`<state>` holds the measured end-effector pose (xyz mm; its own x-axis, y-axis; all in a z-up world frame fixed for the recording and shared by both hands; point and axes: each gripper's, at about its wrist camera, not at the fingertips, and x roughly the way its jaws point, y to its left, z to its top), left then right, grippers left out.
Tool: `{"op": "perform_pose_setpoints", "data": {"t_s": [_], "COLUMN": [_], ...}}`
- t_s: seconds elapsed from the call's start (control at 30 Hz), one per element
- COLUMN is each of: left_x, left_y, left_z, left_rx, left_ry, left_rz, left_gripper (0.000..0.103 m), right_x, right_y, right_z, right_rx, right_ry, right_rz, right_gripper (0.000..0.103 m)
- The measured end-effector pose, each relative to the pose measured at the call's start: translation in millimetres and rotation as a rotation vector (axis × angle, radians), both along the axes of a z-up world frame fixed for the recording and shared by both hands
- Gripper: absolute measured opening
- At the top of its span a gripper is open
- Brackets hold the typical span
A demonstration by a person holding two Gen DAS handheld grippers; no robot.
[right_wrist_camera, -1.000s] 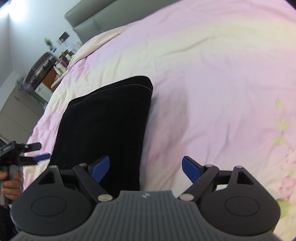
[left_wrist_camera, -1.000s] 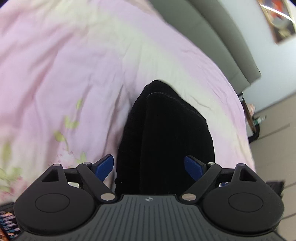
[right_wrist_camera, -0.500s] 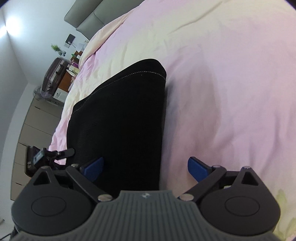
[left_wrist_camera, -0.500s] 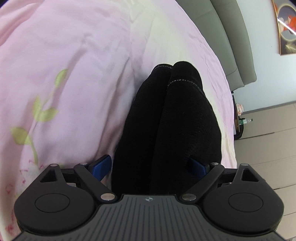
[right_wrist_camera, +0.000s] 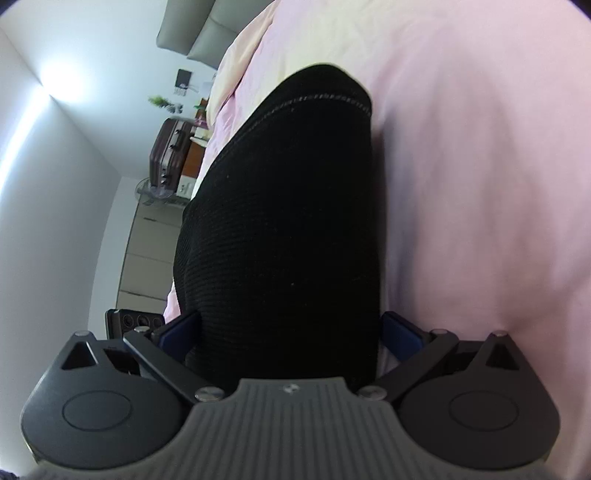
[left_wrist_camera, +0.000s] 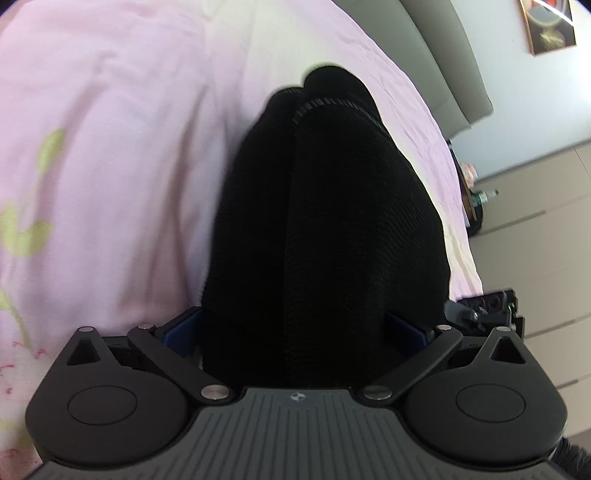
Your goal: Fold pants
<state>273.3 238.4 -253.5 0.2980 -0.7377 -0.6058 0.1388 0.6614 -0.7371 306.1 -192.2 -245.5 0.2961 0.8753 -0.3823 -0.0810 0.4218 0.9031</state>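
The black ribbed pants [left_wrist_camera: 332, 221] lie folded lengthwise on the pink bedspread [left_wrist_camera: 110, 147]. Their near end fills the space between the blue pads of my left gripper [left_wrist_camera: 293, 328], whose jaws stand wide apart around the cloth. In the right wrist view the pants [right_wrist_camera: 288, 229] likewise run between the wide-apart pads of my right gripper [right_wrist_camera: 290, 330]. The stitched hem [right_wrist_camera: 325, 99] is at the far end. The fingertips are partly hidden by the cloth.
A grey headboard [left_wrist_camera: 443, 55] and a framed picture [left_wrist_camera: 550, 29] are beyond the bed. Beige cabinets [left_wrist_camera: 535, 221] stand by the bed's side. A dark red suitcase [right_wrist_camera: 170, 155] and a plant [right_wrist_camera: 159, 100] stand by the wall. The other gripper shows at the bed's edge [left_wrist_camera: 487, 306].
Both grippers have moved down and forward onto the near end of the pants, so the cloth now lies between each pair of pads. The jaws stay wide apart.
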Motion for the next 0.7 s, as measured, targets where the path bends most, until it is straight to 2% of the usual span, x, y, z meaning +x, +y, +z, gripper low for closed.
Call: {"op": "perform_pose_setpoints", "data": {"t_s": [0.17,0.4,0.7], "left_x": [1.5,-5.1,-8.8], "left_y": [-5.7,-13.3,-19.2], "left_z": [1.0,10.2,16.3], "left_rx": [0.024,0.087,0.107], "left_ry": [-0.008,-0.064,-0.109], "left_rz": [-0.030,-0.031,-0.032], "left_gripper": [0.103,0.103,0.103], "right_x": [1.7,6.4,-5.1], "right_y": [17.5,26.7,36.9], "right_z": [-0.1,1.3,8.5], "right_rx": [-0.030,-0.045,-0.105], "right_ry": [-0.067,-0.068,-0.091], "right_rz": [0.028,0.032,0.007], "right_gripper": [0.098,0.098,0.096]}}
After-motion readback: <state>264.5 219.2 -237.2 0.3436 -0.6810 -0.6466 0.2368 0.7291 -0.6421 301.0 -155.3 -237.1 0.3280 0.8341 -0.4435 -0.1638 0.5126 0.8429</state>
